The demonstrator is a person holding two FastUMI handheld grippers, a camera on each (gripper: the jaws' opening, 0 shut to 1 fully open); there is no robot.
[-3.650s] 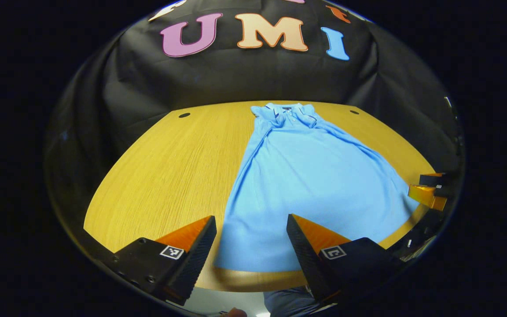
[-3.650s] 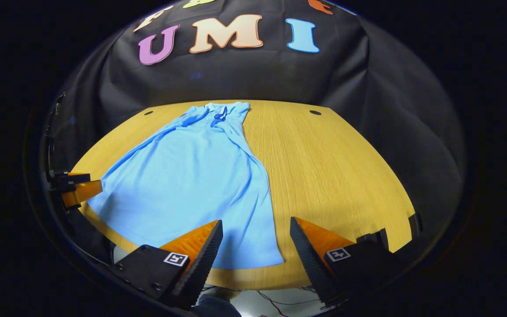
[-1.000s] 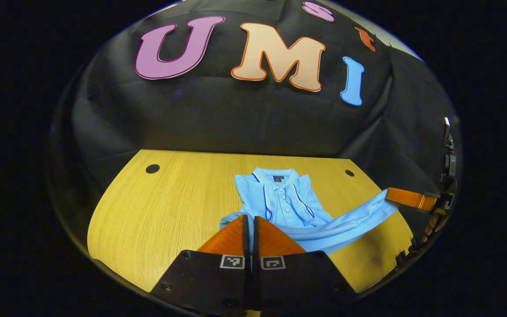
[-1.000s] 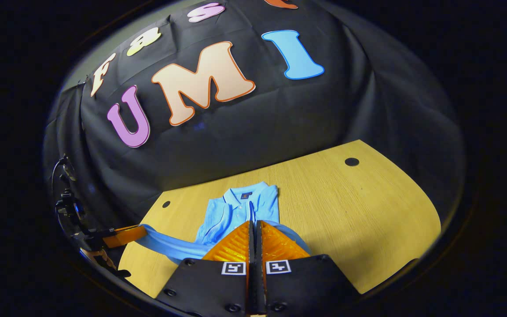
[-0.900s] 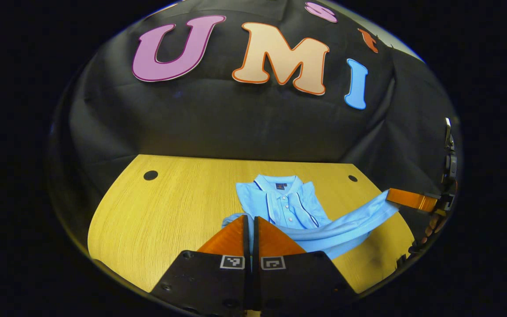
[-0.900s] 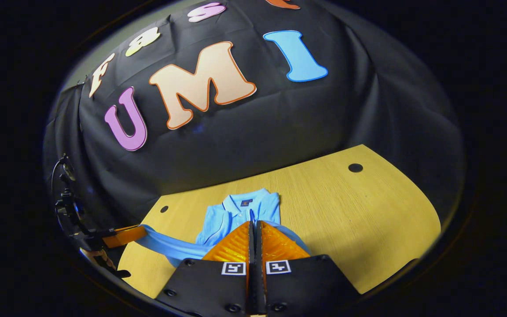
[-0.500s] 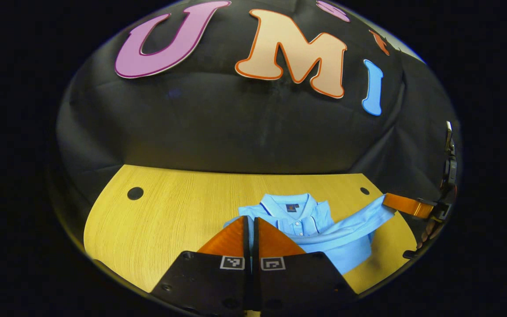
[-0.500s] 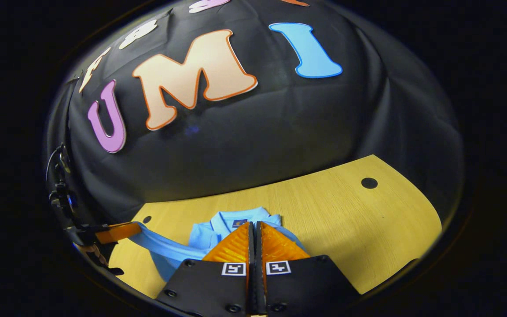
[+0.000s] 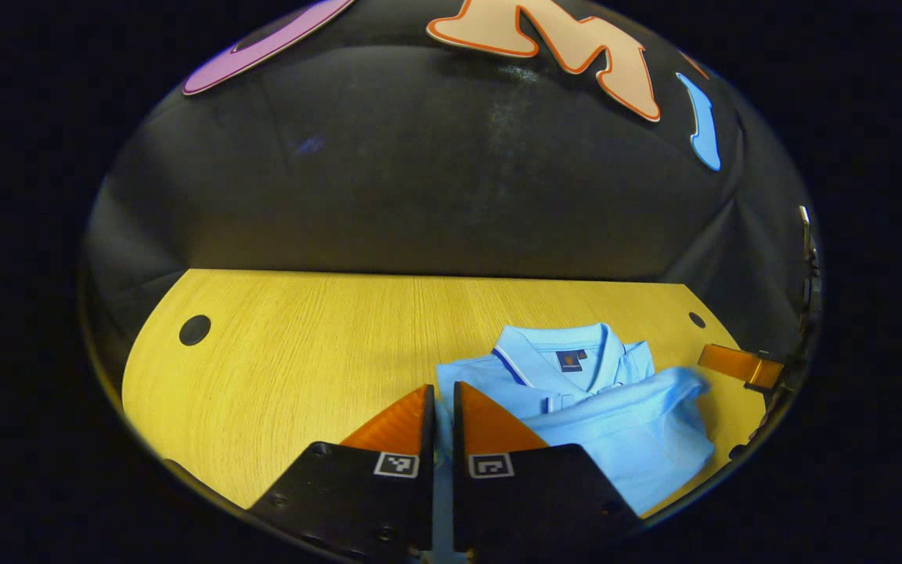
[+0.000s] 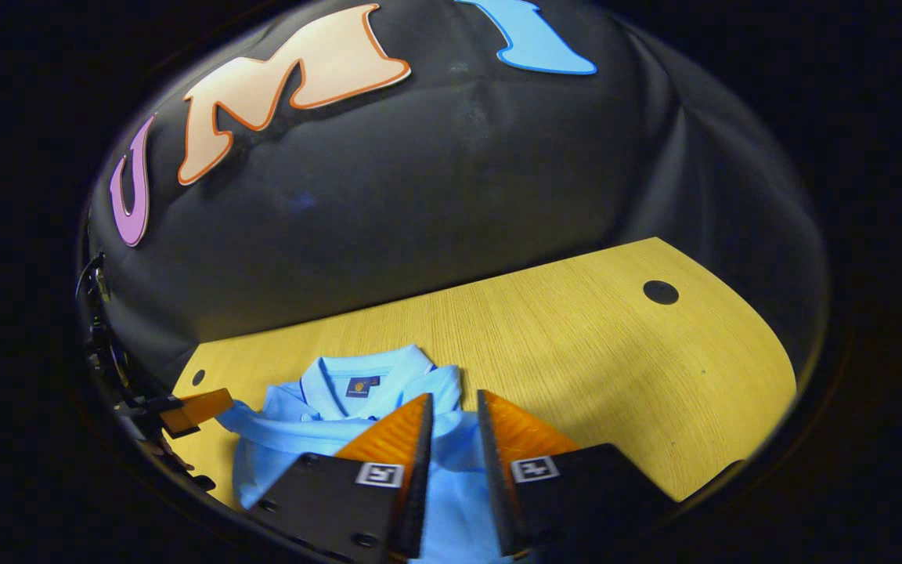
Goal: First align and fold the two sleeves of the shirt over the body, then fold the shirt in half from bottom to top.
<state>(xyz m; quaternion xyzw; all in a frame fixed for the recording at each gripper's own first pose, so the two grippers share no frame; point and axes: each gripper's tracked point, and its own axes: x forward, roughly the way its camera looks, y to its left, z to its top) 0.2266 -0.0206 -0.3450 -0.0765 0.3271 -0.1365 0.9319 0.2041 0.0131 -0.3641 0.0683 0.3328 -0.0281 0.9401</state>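
Note:
A light blue polo shirt (image 9: 615, 439) lies folded in half on the wooden table (image 9: 302, 352), its bottom hem brought up just below the collar (image 9: 557, 356). My left gripper (image 9: 441, 388) sits low over the fold's left corner, its fingers parted by a narrow gap with blue cloth showing between them. In the right gripper view the shirt (image 10: 318, 435) lies under my right gripper (image 10: 455, 395), whose fingers stand apart over the right corner of the hem. The other gripper (image 9: 737, 366) shows at the shirt's far side, and likewise (image 10: 193, 409).
The black cloth wall rises right behind the table's far edge. Round cable holes (image 9: 194, 330) (image 9: 697, 319) (image 10: 661, 292) sit near the back corners. Bare wood (image 10: 615, 360) stretches to the right of the shirt and also to its left.
Both grippers carried the hem forward and down onto the upper body of the shirt. Their fingers, pressed together on the hem before, have now parted. The lifted cloth has settled flat.

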